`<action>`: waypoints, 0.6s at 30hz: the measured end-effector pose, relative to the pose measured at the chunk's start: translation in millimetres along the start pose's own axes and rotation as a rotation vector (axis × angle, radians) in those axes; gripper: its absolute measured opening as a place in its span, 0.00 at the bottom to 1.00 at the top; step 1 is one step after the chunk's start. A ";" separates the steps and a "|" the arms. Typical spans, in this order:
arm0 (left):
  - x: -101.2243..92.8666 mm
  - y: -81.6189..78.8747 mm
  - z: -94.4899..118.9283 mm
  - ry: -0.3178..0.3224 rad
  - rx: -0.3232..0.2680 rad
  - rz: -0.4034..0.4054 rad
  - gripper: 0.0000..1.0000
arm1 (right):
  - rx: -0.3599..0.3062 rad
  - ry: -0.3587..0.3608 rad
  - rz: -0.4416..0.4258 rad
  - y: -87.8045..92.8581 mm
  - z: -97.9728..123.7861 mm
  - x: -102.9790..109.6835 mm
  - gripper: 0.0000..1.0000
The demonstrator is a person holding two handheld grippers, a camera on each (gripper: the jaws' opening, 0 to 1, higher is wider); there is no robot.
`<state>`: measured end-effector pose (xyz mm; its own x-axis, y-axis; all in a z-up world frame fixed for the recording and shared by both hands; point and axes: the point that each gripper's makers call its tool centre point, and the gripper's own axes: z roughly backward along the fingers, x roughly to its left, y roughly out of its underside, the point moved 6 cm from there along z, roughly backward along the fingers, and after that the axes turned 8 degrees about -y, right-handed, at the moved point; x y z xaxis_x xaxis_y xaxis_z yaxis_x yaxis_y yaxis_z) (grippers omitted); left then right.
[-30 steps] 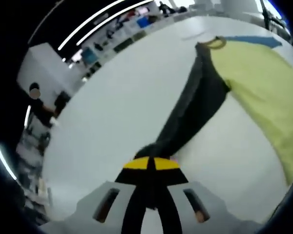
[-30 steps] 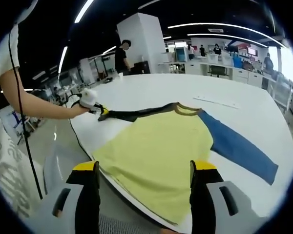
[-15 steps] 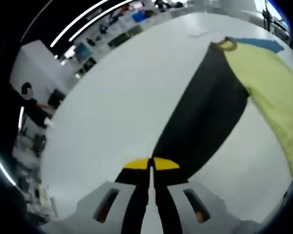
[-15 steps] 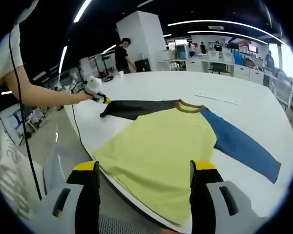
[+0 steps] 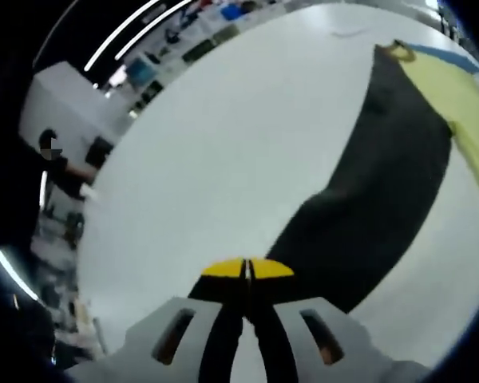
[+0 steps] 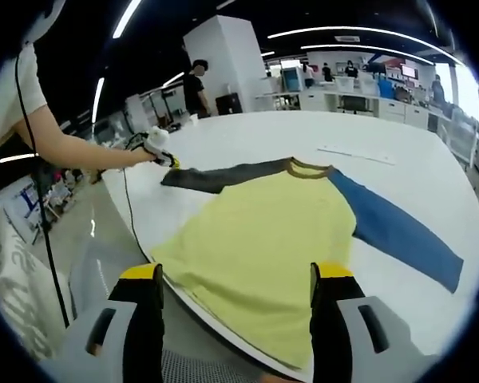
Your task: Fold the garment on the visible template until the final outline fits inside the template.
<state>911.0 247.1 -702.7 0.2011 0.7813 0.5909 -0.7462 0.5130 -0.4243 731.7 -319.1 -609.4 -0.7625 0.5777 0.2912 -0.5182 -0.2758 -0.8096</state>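
A shirt with a yellow body (image 6: 263, 231), a black sleeve (image 6: 223, 175), a blue sleeve (image 6: 395, 231) and an olive collar (image 6: 307, 167) lies spread flat on the white table (image 6: 247, 136). In the right gripper view my left gripper (image 6: 169, 161) sits at the black sleeve's cuff end, held by a person's arm (image 6: 64, 148). In the left gripper view its jaws (image 5: 246, 267) are shut at the cuff edge, and the black sleeve (image 5: 375, 191) runs away towards the yellow body (image 5: 463, 96). My right gripper (image 6: 233, 275) is open above the shirt's near hem, with nothing between the jaws.
The table's curved near edge (image 6: 144, 239) runs just below the shirt's hem. A thin pale strip (image 6: 355, 154) lies on the table beyond the collar. A person (image 6: 195, 88) stands past the far side, with desks and screens behind.
The black sleeve was bunched into a narrow strand and now lies spread wide and flat. My left gripper drew its cuff outward along the table. My right gripper stayed open in place.
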 end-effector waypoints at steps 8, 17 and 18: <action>-2.1 7.2 21.4 -0.020 -0.024 0.065 0.00 | -0.013 -0.012 -0.005 -2.4 -6.0 -2.6 0.75; -21.7 8.0 61.8 -0.020 -0.184 0.236 0.00 | -0.045 -0.003 0.020 -11.2 -1.4 -7.3 0.75; -24.8 6.7 70.3 -0.014 -0.209 0.270 0.00 | -0.050 0.003 0.024 -12.4 0.9 -8.8 0.75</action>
<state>856.4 206.2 -672.0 0.0041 0.8945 0.4471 -0.6250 0.3513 -0.6971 744.5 -321.5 -601.5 -0.7734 0.5736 0.2699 -0.4795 -0.2509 -0.8409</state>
